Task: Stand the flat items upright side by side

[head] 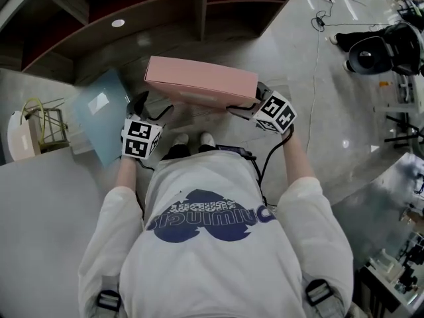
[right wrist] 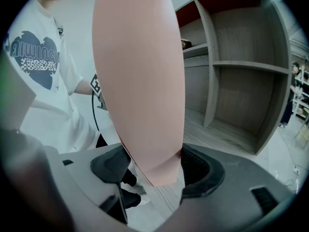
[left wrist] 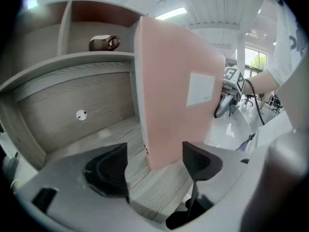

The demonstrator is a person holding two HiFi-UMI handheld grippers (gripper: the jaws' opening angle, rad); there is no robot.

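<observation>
A flat pink box point(head: 199, 81) hangs level in front of the person at the edge of the wooden shelf unit point(head: 165, 12). My right gripper point(head: 248, 106) holds its right end: in the right gripper view the box point(right wrist: 140, 81) fills the span between both pads, and my right gripper point(right wrist: 154, 166) is shut on it. In the left gripper view the box point(left wrist: 169, 95), bearing a white label point(left wrist: 200, 88), has its corner between the jaws of my left gripper point(left wrist: 154, 158). A gap shows beside the left pad, so that gripper is open.
The shelf unit has bare wooden compartments point(right wrist: 241, 105) and a tape roll point(left wrist: 104, 42) on an upper shelf. A pale blue panel point(head: 103, 111) and a wire rack point(head: 43, 124) lie at the left. Cables and a black chair point(head: 377, 48) are on the floor at the right.
</observation>
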